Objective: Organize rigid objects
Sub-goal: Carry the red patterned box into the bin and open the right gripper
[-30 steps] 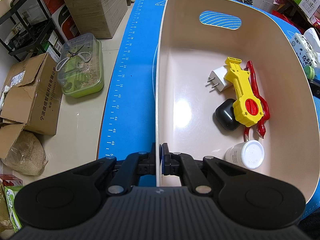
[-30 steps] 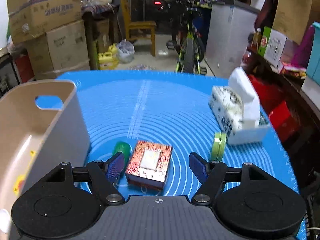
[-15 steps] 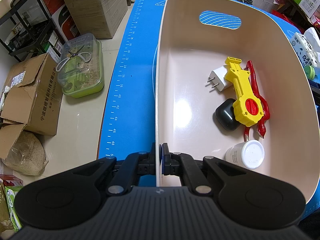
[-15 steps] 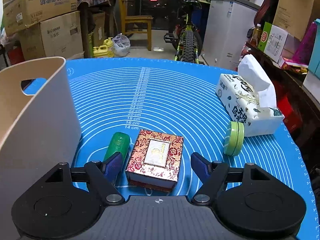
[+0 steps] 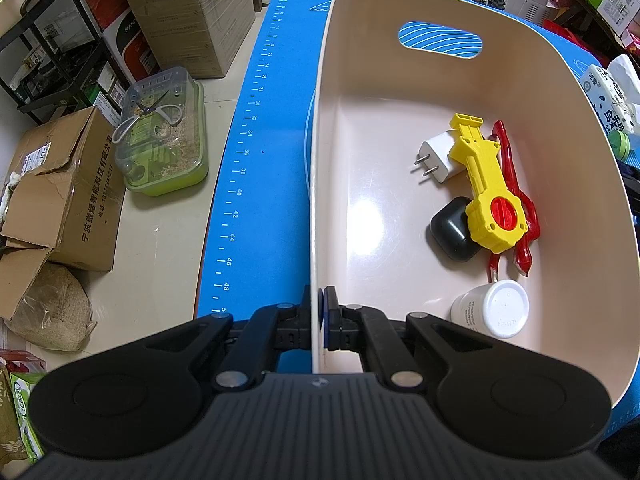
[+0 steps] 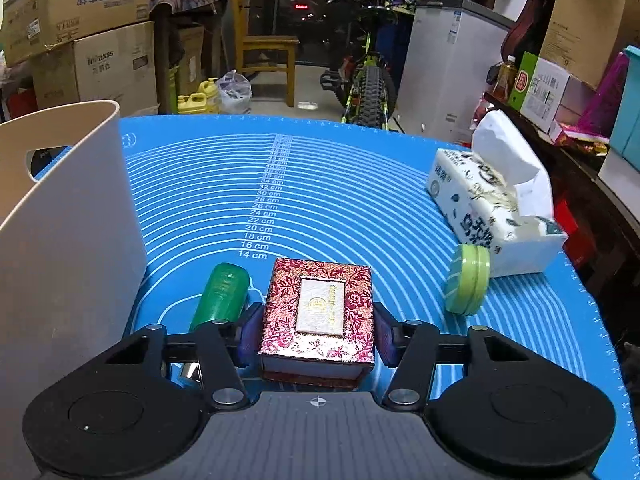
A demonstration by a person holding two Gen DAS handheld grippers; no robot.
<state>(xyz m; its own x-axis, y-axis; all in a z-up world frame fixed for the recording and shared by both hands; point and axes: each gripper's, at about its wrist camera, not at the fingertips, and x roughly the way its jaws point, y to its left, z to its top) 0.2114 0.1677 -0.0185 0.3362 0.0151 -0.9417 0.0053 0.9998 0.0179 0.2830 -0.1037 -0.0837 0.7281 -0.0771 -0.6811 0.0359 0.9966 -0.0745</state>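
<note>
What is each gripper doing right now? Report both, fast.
Left gripper: shut on the bin wall.
Right gripper: jaws closing around the brocade box, pads at its sides.

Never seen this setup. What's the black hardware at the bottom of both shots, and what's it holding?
No robot here: a person carries a handheld two-finger claw in each hand, each with a fisheye camera looking along its fingers. In the left wrist view, the left claw is clamped on the wall of the beige bin, which holds a white charger, yellow toy, black case and white jar. In the right wrist view, the right claw is closing around a red patterned box on the blue mat, beside a green bottle.
</note>
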